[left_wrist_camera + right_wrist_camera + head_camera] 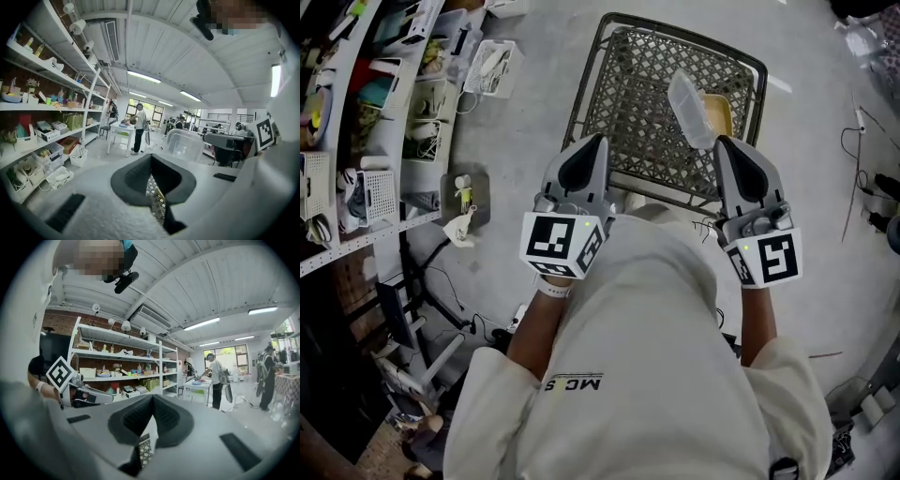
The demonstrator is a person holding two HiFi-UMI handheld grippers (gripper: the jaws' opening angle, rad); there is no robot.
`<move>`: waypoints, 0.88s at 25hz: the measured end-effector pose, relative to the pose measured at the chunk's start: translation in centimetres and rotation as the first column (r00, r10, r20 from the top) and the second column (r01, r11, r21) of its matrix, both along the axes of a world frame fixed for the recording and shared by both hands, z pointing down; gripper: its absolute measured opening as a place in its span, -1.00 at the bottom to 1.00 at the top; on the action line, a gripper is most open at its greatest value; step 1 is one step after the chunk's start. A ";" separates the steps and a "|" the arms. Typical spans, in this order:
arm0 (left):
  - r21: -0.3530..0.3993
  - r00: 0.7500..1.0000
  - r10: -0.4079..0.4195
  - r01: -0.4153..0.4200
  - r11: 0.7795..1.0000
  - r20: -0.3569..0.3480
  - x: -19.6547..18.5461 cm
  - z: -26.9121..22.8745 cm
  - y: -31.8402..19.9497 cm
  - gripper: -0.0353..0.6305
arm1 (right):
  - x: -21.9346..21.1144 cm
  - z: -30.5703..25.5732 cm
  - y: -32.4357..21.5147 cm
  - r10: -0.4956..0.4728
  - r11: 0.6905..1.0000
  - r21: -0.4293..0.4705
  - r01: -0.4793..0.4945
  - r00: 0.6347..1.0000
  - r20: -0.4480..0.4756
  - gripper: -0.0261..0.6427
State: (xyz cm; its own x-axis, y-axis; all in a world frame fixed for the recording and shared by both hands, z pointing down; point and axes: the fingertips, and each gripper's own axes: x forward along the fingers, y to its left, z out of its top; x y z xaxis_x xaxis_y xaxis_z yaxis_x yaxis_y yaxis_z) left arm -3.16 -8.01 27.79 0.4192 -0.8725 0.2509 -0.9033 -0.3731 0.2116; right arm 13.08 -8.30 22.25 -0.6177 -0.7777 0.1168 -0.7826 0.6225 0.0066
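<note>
Cluttered shelves (pixel 370 234), white basket (pixel 513 66) (on floor), person (pixel 138 127) at table (pixel 119 136)
</note>
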 end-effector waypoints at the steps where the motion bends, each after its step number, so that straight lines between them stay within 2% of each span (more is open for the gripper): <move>1: 0.011 1.000 -0.001 0.001 1.000 0.003 0.1 -0.4 0.0 -0.83 | 0.5 0.0 0.2 0.012 1.000 0.000 -0.012 1.000 0.004 -0.88; 8: 0.055 1.000 0.005 -0.005 0.998 0.008 0.6 -2.0 0.2 -0.83 | 2.0 0.8 1.3 0.062 0.998 -0.009 -0.062 0.998 0.016 -0.88; 22: 0.036 0.999 0.027 -0.028 0.999 0.028 0.9 -1.7 2.0 -0.83 | 1.1 1.2 2.9 0.064 0.998 -0.020 -0.063 0.998 0.020 -0.88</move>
